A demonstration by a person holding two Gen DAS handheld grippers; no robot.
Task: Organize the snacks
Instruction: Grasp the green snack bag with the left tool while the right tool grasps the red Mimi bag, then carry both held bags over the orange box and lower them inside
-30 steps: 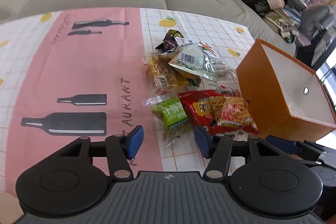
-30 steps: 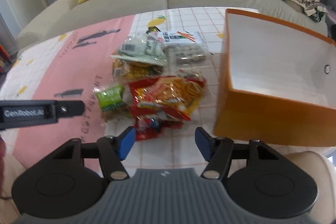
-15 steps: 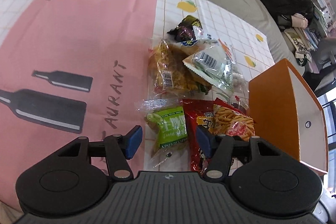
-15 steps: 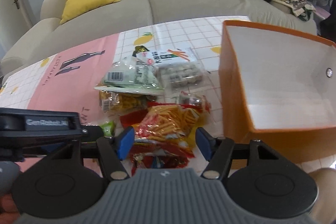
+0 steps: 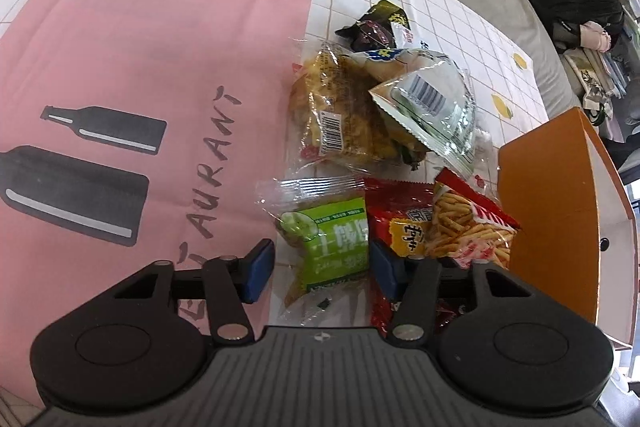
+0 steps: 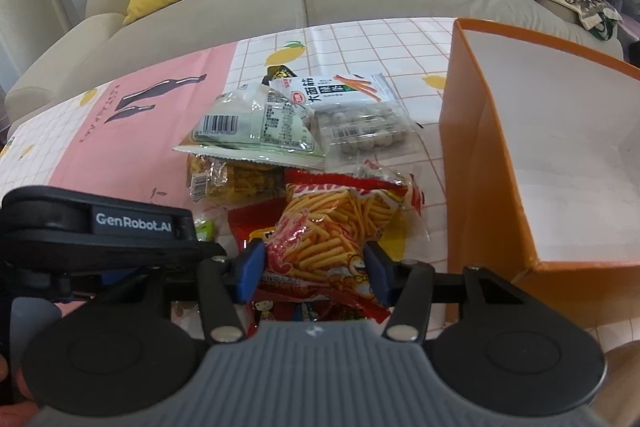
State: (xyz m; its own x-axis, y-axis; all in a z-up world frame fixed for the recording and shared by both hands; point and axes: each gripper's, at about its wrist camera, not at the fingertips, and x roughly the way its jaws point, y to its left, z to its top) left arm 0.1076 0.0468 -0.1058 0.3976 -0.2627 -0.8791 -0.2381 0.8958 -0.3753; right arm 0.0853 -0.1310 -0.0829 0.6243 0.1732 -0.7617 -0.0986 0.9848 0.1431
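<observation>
One orange box (image 6: 480,187) with a white inside stands open on the tabletop (image 5: 160,47), and just beside it lies a heap of snack packets. Counting them off: one green packet (image 5: 336,247), one red bag of fried sticks (image 6: 332,227) lying on a second red bag (image 5: 396,227), one clear packet of yellow-brown snacks (image 5: 344,115), one pale packet with a barcode (image 6: 256,127) on top of that, one clear tray of round balls (image 6: 364,131), one white packet with orange sticks printed on it (image 6: 336,89), and one dark wrapper (image 5: 376,25) at the far end. Both tools point steeply down. The left hand-held gripper (image 5: 320,269) straddles the green packet, its blue pads closing in but a gap still showing on the left side. The right hand-held gripper (image 6: 314,273) has been closing too, its pads now at both edges of the fried-stick bag; whether they truly pinch it, I cannot tell.
</observation>
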